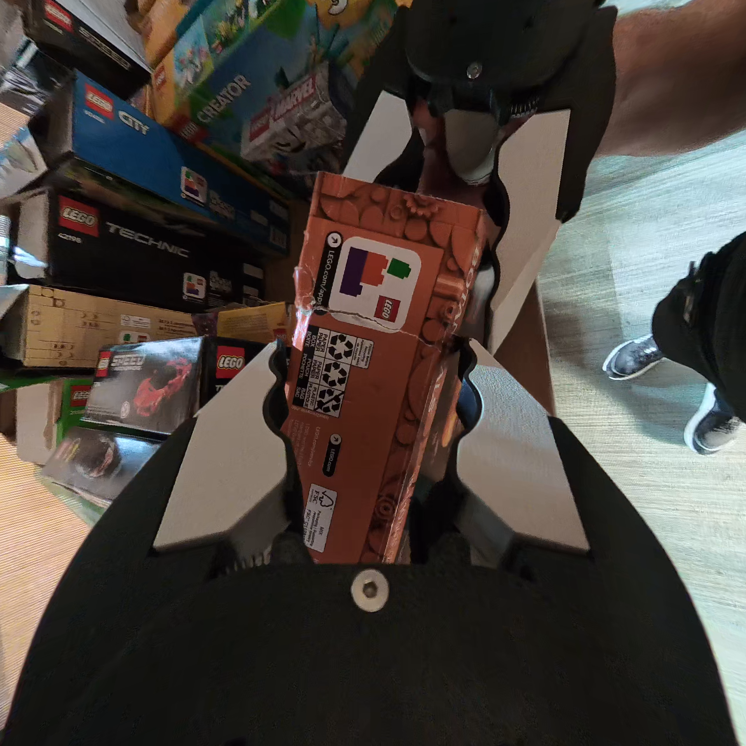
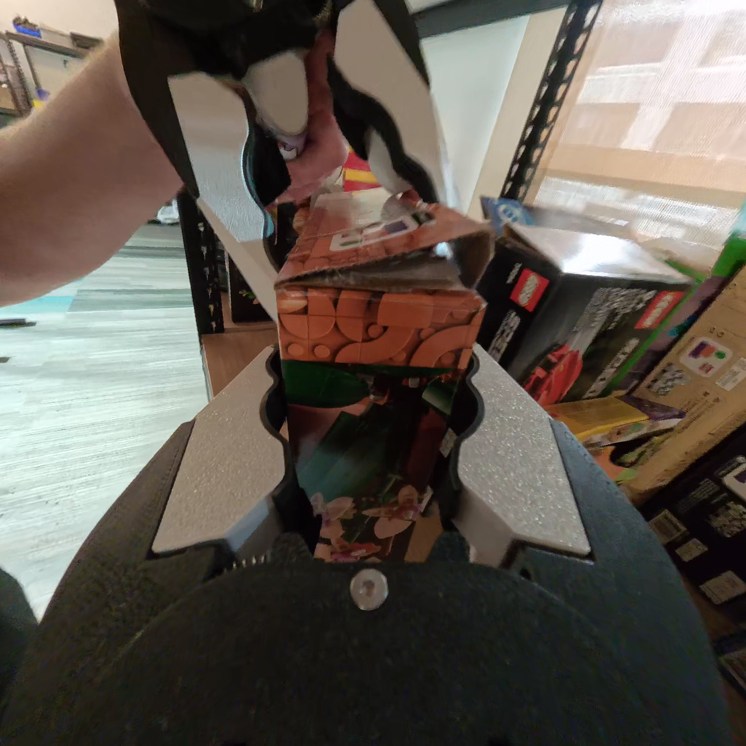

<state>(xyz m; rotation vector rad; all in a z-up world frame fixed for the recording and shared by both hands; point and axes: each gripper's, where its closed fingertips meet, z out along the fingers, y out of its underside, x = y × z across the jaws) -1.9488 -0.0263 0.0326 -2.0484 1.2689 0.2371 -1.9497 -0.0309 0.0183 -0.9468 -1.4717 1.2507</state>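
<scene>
A terracotta-coloured carton (image 1: 375, 363), torn and crumpled with one end flap open, is clamped between both tools.

Box (image 1: 375, 363) between left gripper (image 1: 373, 359) and right gripper (image 2: 373, 363); stacked boxes (image 1: 133, 226) left.

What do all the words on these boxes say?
I can't read writing out, but here is where it stands.
Brown box: white logo panel, black-and-white symbols, small labels.
Blue box: red logo, white word.
Black box: red logo, grey word, number.
Car box: logo, blurred words.
Tan box: stickers, too small to read.
</scene>
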